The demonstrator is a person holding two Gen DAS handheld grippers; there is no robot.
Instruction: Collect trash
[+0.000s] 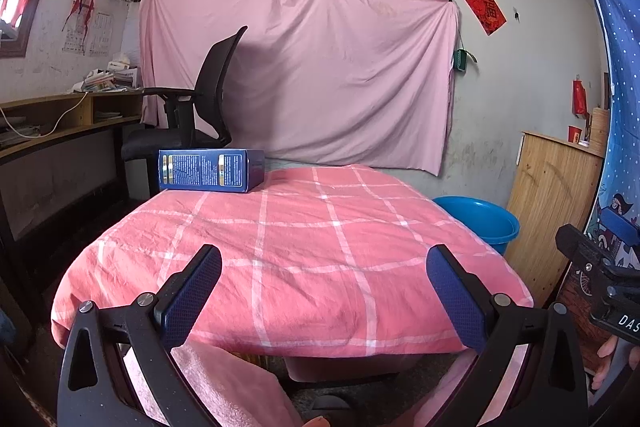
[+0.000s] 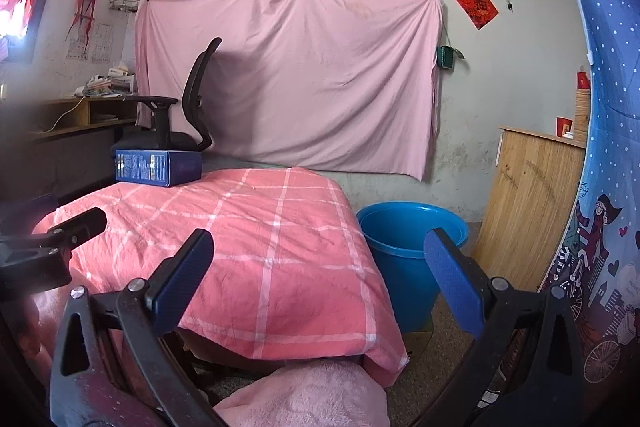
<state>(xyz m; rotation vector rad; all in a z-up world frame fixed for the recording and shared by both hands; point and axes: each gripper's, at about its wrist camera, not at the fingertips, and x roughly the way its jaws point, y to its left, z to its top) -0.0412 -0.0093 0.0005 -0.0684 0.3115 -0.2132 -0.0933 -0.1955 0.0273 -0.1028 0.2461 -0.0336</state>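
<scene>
A dark blue carton (image 1: 211, 171) lies on its side at the far left corner of the table, which is covered by a pink checked cloth (image 1: 304, 247). It also shows in the right wrist view (image 2: 158, 167). A blue plastic bucket (image 2: 408, 251) stands on the floor right of the table, also in the left wrist view (image 1: 486, 221). My left gripper (image 1: 324, 291) is open and empty above the table's near edge. My right gripper (image 2: 320, 275) is open and empty, over the table's near right corner, close to the bucket.
A black office chair (image 1: 200, 107) stands behind the carton, next to a cluttered wooden desk (image 1: 60, 123) on the left. A wooden board (image 2: 532, 203) leans on the wall at the right. A pink sheet (image 1: 304, 67) hangs on the back wall.
</scene>
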